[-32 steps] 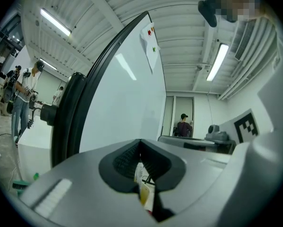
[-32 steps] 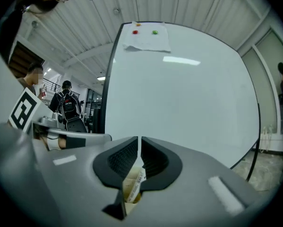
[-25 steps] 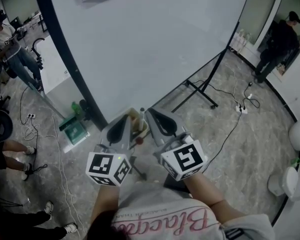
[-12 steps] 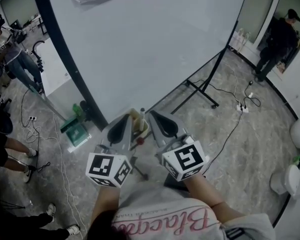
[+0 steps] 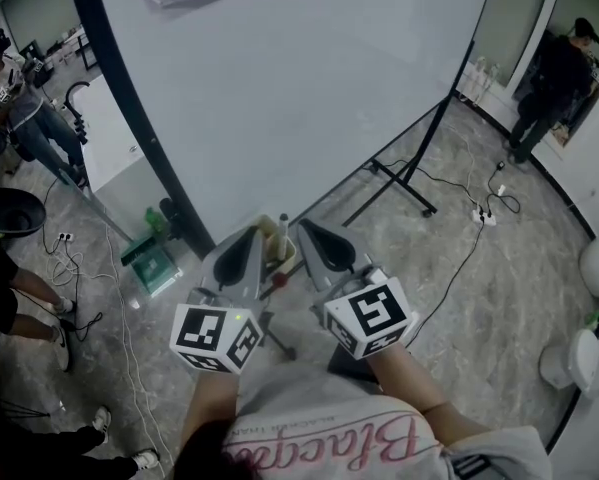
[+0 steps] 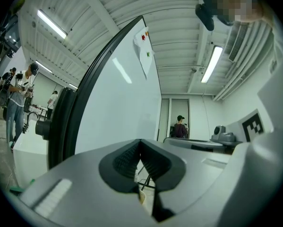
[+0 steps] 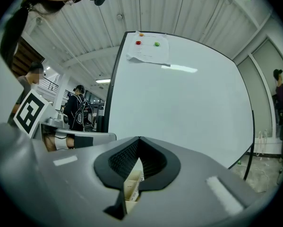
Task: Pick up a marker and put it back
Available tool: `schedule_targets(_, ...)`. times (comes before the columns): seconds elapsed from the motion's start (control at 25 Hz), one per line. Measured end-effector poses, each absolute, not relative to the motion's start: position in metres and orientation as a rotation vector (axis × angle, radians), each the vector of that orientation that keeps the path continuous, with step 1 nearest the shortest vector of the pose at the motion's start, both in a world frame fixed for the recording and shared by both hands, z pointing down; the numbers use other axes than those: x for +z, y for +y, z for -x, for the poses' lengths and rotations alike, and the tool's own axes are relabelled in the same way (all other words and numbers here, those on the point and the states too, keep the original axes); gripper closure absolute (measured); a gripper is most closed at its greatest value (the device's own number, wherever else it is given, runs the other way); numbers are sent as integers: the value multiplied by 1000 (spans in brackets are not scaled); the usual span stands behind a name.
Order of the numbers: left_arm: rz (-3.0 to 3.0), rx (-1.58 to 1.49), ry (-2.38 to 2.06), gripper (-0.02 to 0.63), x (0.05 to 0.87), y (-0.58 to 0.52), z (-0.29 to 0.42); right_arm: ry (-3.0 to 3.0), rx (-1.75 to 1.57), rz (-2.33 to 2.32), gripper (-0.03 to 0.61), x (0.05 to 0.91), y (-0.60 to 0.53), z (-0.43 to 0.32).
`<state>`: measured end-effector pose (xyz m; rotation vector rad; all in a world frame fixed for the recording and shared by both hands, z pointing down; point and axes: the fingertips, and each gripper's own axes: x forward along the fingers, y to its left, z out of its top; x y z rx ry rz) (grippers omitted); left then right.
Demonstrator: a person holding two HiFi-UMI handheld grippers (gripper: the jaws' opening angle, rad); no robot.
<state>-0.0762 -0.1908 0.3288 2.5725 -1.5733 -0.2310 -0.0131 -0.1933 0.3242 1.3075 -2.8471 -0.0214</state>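
Note:
A beige marker holder (image 5: 276, 248) sits at the foot of the big whiteboard (image 5: 299, 88), with a pale marker (image 5: 282, 228) standing in it and a red-tipped one (image 5: 278, 280) just below. My left gripper (image 5: 256, 234) is close on the holder's left side, and my right gripper (image 5: 300, 224) on its right side. In the left gripper view the left gripper (image 6: 140, 142) is shut, pads meeting with nothing between them. The right gripper (image 7: 139, 139) is shut and empty too, with the holder (image 7: 131, 186) showing below its jaws.
The whiteboard's black stand leg (image 5: 399, 193) and cables (image 5: 459, 258) cross the floor at right. A green box (image 5: 151, 261) lies at the board's left foot. People stand at far left (image 5: 19, 88) and far right (image 5: 554, 88). A sheet of paper (image 7: 148, 48) is pinned at the board's top.
Both grippers stay almost where they were beside the holder. The people at the left edge have shifted a little.

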Motion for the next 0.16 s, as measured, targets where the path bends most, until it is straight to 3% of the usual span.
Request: schedule_targets(0.16, -2576, -228, -1562, 615, 328, -187, 73, -2848, -26, -1303, 578, 322, -189, 12)
